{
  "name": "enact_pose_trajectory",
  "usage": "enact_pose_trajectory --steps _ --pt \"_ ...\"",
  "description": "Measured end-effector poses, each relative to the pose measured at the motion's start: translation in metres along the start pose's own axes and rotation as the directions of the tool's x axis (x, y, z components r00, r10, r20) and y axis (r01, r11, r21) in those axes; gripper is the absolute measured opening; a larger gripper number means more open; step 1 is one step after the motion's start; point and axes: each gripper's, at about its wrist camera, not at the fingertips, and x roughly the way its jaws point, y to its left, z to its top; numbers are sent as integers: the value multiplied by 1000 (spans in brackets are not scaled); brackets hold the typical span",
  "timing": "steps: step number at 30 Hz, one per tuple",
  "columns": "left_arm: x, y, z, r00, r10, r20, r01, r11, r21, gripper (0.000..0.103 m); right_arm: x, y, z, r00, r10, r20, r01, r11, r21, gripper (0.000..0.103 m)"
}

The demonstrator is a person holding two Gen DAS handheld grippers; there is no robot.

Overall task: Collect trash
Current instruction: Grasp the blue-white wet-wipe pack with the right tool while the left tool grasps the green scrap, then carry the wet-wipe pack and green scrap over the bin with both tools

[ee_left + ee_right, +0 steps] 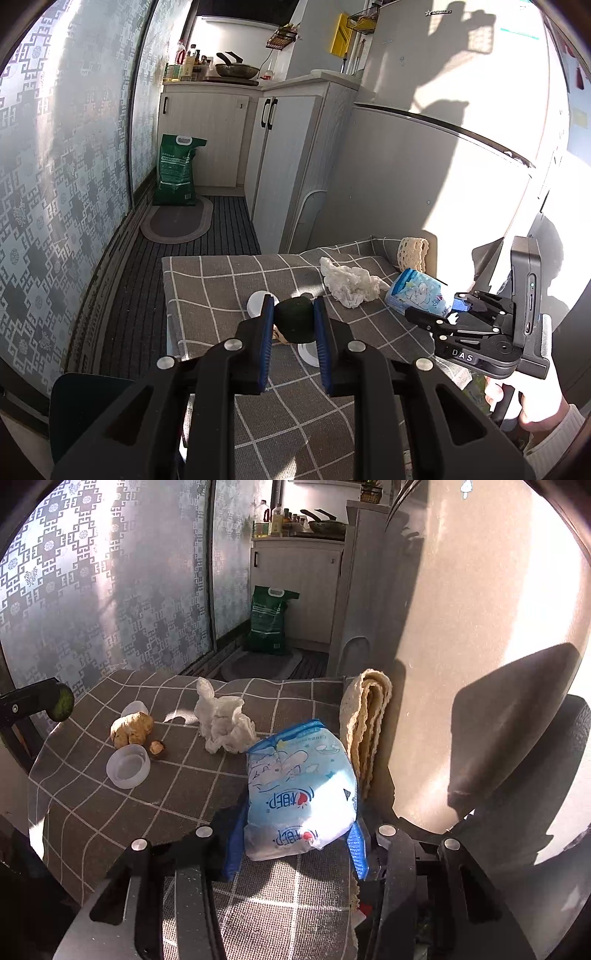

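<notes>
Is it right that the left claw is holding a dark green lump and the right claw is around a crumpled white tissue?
Not quite. The left claw does hold the dark green lump, but the right claw is around the blue tissue pack, not the crumpled white tissue, which lies loose on the checked cloth. The right wrist view shows it.

Sunlit kitchen cabinets (258, 147), patterned frosted glass (66, 147)
</notes>
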Motion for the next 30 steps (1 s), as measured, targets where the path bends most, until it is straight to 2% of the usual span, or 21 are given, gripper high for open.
enact_pose_trajectory --steps 14,23,30 --pt "-35 40 -1 998 52 24 -52 998 -19 23 -15 61 36 996 78 41 -77 996 -44 45" --pt "-50 80 -14 993 119 -16 -119 993 -15 23 -20 110 55 987 154 49 -150 986 -75 45" --pt "-56 112 -27 988 145 -60 -147 989 -29 23 -20 150 67 980 196 40 -190 975 -116 45"
